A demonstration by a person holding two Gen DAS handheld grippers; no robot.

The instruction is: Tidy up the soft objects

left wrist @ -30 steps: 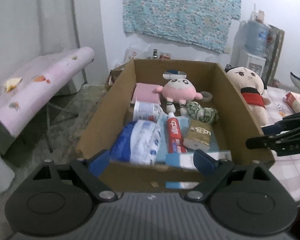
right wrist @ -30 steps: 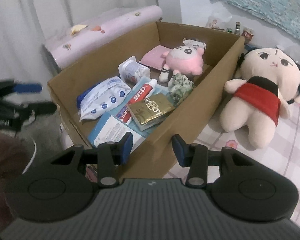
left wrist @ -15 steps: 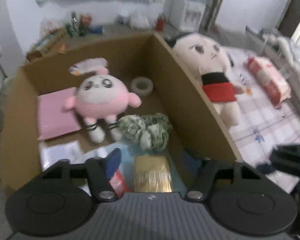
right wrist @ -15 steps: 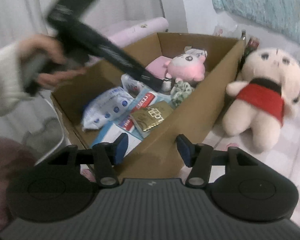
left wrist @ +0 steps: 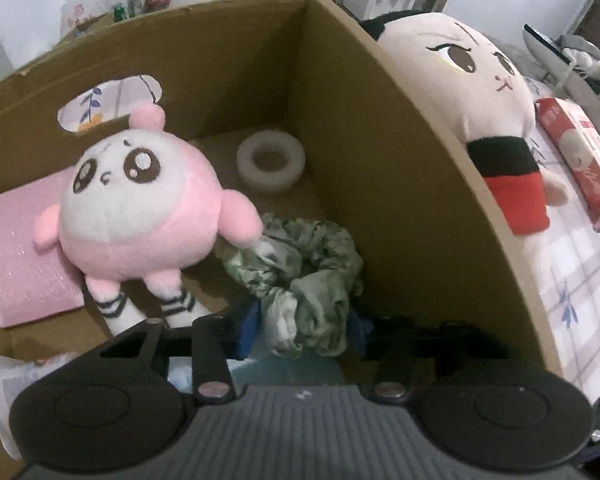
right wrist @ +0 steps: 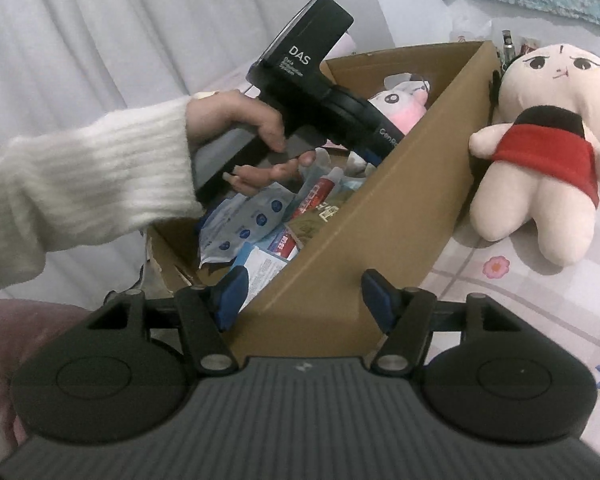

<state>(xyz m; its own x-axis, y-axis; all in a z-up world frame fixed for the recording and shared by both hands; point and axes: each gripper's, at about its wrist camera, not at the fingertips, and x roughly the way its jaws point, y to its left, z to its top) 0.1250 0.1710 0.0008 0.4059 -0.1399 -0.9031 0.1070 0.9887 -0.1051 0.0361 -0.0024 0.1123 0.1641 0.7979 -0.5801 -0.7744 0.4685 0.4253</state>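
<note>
Your L fingers (left wrist: 302, 326) closing round green scrunchie (left wrist: 300, 276), pad contact unclear; R fingers (right wrist: 302, 296) opening, astride box wall (right wrist: 380, 216), nothing held

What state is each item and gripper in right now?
Box: open-topped, holding items.
Scrunchie: in the box, crumpled, between the left gripper's fingers.
Pink plush: in the box, propped on a pink pad.
Big doll: outside, leaning against the box.
Left gripper: closing around the scrunchie.
Right gripper: opening, empty.

L hand-held gripper (left wrist: 302, 330) dropped into box (left wrist: 400, 160), closing round green scrunchie (left wrist: 300, 276).
</note>
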